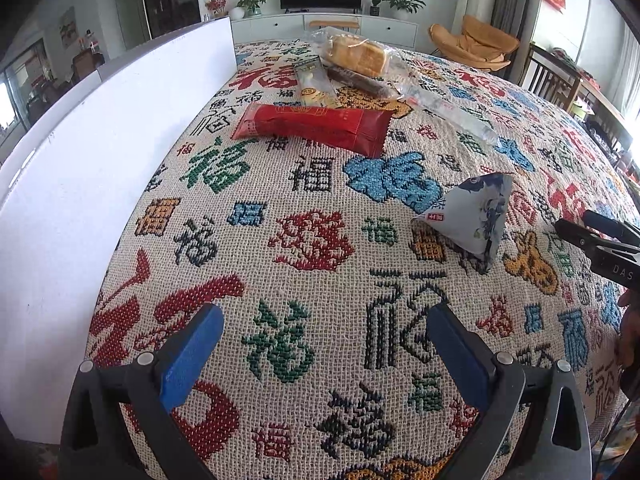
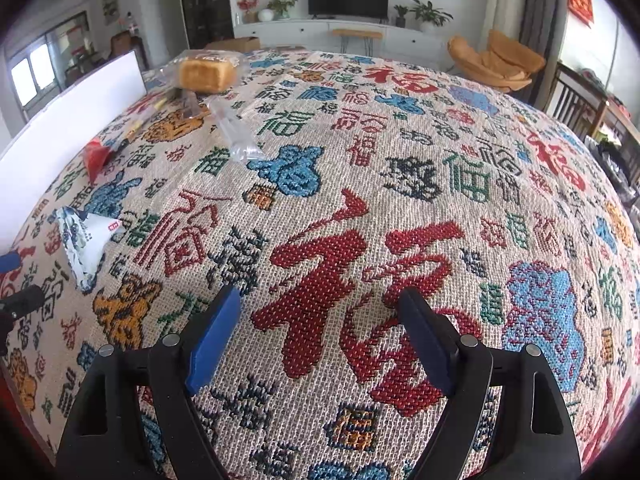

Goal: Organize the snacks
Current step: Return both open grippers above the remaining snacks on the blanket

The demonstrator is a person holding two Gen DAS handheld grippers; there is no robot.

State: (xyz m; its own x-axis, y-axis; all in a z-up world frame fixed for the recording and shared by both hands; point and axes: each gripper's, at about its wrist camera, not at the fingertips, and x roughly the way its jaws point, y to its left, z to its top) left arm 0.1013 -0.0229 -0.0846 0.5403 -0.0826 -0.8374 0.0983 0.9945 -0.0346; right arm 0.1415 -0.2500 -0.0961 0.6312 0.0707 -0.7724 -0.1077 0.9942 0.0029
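Observation:
A blue-and-white pyramid snack packet (image 1: 472, 216) lies on the patterned tablecloth, ahead and right of my open, empty left gripper (image 1: 328, 316). It also shows in the right wrist view (image 2: 86, 242), far left of my open, empty right gripper (image 2: 320, 300). Farther off lie a long red snack packet (image 1: 316, 126), a yellow-green stick packet (image 1: 314, 80), a dark brown bar (image 1: 360, 80), a bagged bread loaf (image 1: 356, 54) and a clear plastic wrapper (image 1: 452, 114). The bread (image 2: 206, 74) and clear wrapper (image 2: 236, 134) show in the right wrist view too.
A tall white board (image 1: 100, 152) stands along the table's left edge. The woven tablecloth (image 2: 400, 160) with characters covers the whole table. Chairs (image 1: 560, 80) stand beyond the right side. The right gripper's body (image 1: 604, 244) shows at the left wrist view's right edge.

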